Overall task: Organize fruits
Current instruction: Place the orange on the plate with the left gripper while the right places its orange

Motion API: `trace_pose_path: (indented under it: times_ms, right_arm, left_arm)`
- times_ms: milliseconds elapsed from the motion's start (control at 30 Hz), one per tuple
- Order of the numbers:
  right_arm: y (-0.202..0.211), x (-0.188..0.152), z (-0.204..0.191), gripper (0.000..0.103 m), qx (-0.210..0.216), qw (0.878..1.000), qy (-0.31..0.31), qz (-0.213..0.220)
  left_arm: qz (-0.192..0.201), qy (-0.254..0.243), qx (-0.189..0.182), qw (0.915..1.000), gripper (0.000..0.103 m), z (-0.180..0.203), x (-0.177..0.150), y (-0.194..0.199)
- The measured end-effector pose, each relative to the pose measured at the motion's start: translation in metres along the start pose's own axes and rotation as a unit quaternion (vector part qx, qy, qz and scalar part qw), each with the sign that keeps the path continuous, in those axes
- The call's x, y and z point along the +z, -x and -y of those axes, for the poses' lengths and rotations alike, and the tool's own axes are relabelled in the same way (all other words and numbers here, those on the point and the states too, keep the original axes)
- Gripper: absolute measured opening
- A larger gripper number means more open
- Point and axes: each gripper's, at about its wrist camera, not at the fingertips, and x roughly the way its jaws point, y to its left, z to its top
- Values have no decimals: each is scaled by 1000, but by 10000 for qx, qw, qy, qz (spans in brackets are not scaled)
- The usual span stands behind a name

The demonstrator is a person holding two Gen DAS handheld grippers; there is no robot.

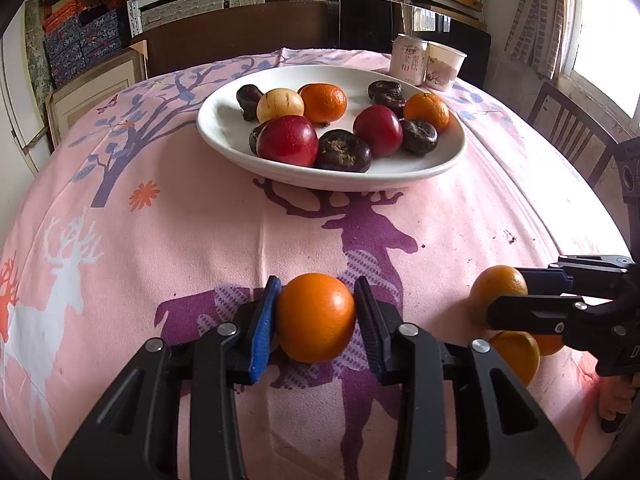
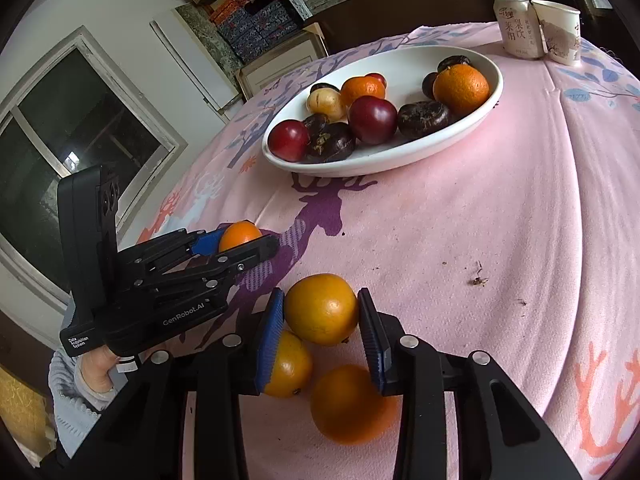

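I see a soft pink tablecloth (image 1: 460,232) printed with purple deer, and on it a glossy white oval plate (image 1: 224,136) heaped with smooth red plums, pebbled mandarins and wrinkled dark water chestnuts; my left gripper (image 1: 316,316) has its ribbed blue pads clamped on a round, dimpled orange (image 1: 316,318) resting on the cloth near me; my right gripper (image 2: 322,312) pinches a second orange (image 2: 320,308), both pads touching its skin, beside two loose oranges (image 2: 348,404) just behind it.

Bare cloth (image 1: 460,216) open toward plate (image 1: 440,164); loose oranges (image 2: 348,404) crowd right gripper (image 2: 320,328).
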Motion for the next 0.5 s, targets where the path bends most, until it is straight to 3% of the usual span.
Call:
trace_pose_path:
  times_ms: [200,367,500]
  right_arm:
    - [42,15,6,38,-451,9944,58,956]
    - [45,59,10,37,-595,9925,-15,1069]
    - [27,98,12,37,-658,9916,-78,1107]
  left_arm:
    - [408,275,-2,9988,35,-10,13,24]
    - [691,203,230,9971,35,-15,68,27]
    - [713,326,210,9967,35,-19,107,6]
